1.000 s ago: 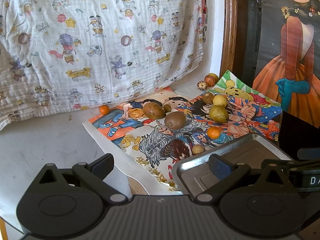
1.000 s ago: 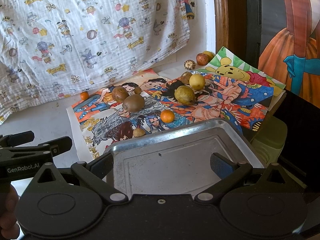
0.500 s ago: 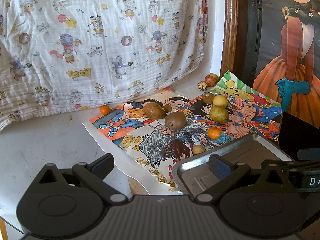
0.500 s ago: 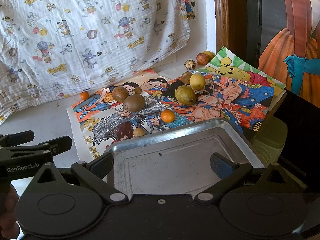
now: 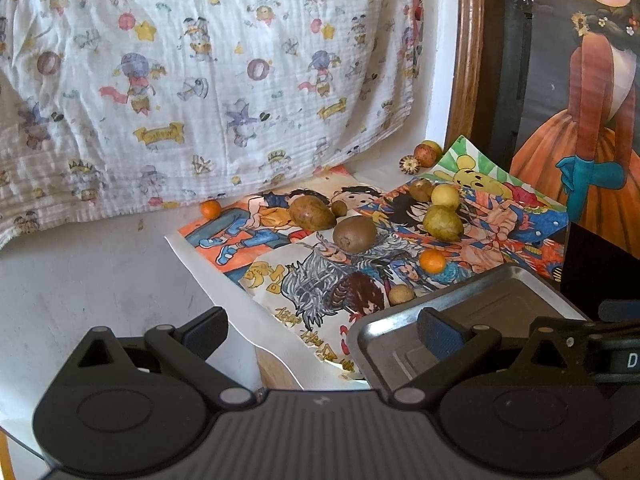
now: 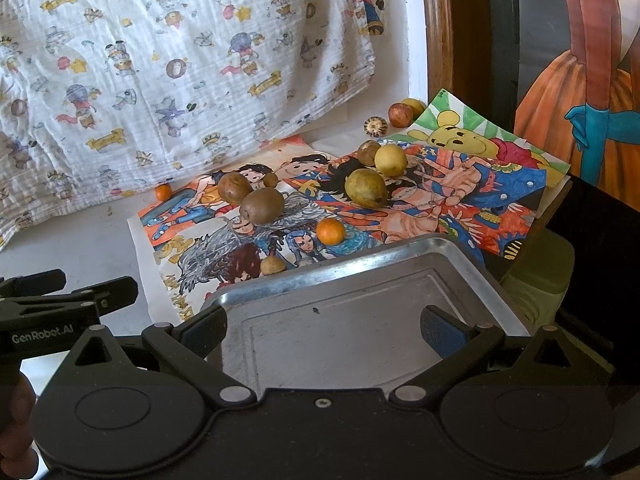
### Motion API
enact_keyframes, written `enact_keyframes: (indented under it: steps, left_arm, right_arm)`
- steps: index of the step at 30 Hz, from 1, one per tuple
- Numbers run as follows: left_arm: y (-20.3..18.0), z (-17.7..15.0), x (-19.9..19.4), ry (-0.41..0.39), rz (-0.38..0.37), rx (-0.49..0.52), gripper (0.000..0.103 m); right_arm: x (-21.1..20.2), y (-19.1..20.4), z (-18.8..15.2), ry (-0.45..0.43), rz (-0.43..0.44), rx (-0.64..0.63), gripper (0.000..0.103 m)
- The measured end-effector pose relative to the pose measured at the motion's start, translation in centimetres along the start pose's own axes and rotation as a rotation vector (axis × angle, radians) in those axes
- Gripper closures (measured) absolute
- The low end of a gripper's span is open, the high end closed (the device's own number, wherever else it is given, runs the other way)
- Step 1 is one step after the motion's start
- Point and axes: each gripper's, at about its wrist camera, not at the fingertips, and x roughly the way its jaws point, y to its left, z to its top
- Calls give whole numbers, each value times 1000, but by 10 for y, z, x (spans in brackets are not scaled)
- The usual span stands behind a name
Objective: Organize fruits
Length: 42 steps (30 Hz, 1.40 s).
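Note:
Several fruits lie on colourful cartoon posters [image 5: 320, 280]: a brown kiwi [image 5: 354, 234] [image 6: 262, 206], a brown oval fruit [image 5: 311, 213] [image 6: 234, 188], a green pear [image 5: 442, 222] [image 6: 366, 188], a yellow lemon [image 5: 445, 196] [image 6: 390, 159], an orange [image 5: 432, 261] [image 6: 330, 231] and a small tan fruit [image 5: 401, 294] [image 6: 273, 266]. An empty metal tray [image 5: 400, 320] [image 6: 360, 276] sits in front of them. My left gripper [image 5: 322, 330] is open, left of the tray. My right gripper [image 6: 323, 326] is open over the tray, holding nothing.
A small orange [image 5: 210, 208] [image 6: 163, 191] lies off the posters by a patterned white cloth [image 5: 200, 80]. An apple [image 6: 400, 114] and a striped nut [image 6: 375, 125] rest at the back by a wooden frame [image 5: 466, 60]. A painted panel [image 5: 580, 120] stands right.

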Motion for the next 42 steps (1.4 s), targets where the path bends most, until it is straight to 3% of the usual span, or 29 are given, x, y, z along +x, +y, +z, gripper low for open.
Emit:
enact_keyframes:
  steps: [3,8,16,19,23,32,36,42]
  left_arm:
    - [2,1,5,5,5,-8,0]
    - [12,2,15,20,-53,-54,0]
    - [22,3,46,106,-54,-75,0]
    - [27,5,55,99,-45,-86,0]
    - [36,10,70,111,-62,-118,0]
    - [59,28,116,76,28,-111,0]
    - [67,35,139,86,61,-79,0]
    - [102,54,190,141,88,-151,0]
  right_arm:
    - [3,-5,1,-4,17,10,0]
    - [7,-9,5,-9,34,14,0]
    - [25,-22,13,13,46,74,0]
    - [30,-19,17,2,35,36,0]
    - [41,-22,24,7,85,49,0]
    - [80,-8,43,56,157,41,0]
    - [102,6,52,83,180,3,0]
    - [138,31,67,121,187,-58,0]
